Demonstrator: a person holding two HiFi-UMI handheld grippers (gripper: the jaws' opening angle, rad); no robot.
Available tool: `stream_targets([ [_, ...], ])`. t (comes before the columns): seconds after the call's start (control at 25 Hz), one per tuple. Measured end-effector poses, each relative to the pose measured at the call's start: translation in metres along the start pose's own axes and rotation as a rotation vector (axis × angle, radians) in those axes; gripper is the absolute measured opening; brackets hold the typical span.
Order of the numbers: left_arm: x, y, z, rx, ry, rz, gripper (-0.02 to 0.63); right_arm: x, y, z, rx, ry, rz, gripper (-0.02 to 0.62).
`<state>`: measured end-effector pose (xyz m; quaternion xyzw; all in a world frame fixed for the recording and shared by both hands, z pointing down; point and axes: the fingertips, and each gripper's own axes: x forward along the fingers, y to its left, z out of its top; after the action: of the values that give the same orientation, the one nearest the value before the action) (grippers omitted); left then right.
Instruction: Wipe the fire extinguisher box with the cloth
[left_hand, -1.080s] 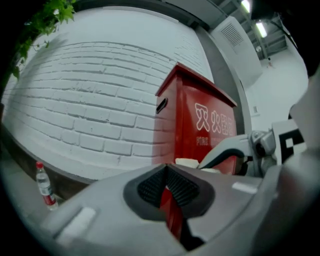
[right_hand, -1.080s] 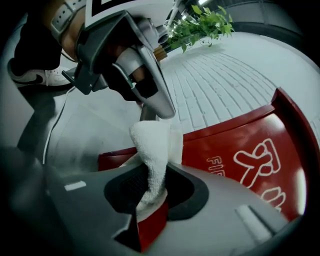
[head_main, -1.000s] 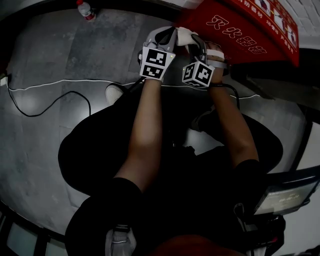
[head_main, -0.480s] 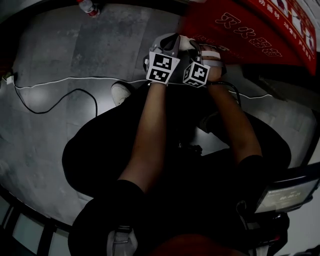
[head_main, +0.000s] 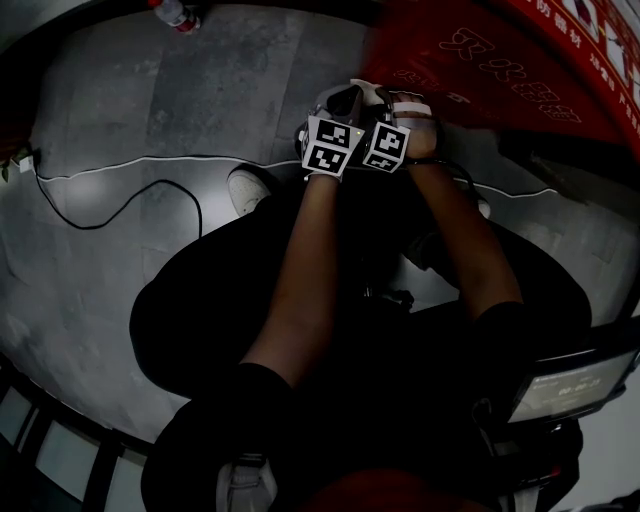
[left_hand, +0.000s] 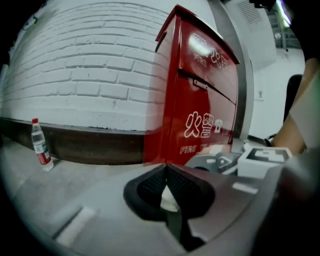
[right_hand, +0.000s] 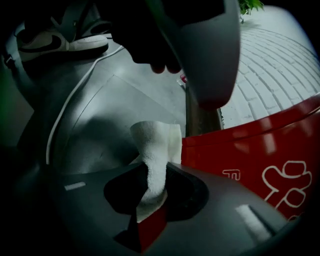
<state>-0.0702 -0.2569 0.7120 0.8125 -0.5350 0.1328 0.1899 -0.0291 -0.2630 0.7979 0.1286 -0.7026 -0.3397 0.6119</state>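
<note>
Well, the left claw is pressed together on a small white bit of the cloth. Just beside it, the right claw pinches the same cloth, which sticks up past its tips. The red fire extinguisher box stands close ahead, on the right.
</note>
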Motion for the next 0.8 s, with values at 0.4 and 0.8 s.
stream_targets([
  [0.4, -0.003, 0.011, -0.001, -0.012, -0.009, 0.019, 0.0, 0.008, 0.016, 0.003, 0.06, -0.019, 0.085, 0.091],
  [0.8, -0.028, 0.02, 0.077, 0.006, -0.143, 0.048, 0.0, -0.078, -0.065, 0.019, 0.279, -0.149, -0.048, 0.092],
])
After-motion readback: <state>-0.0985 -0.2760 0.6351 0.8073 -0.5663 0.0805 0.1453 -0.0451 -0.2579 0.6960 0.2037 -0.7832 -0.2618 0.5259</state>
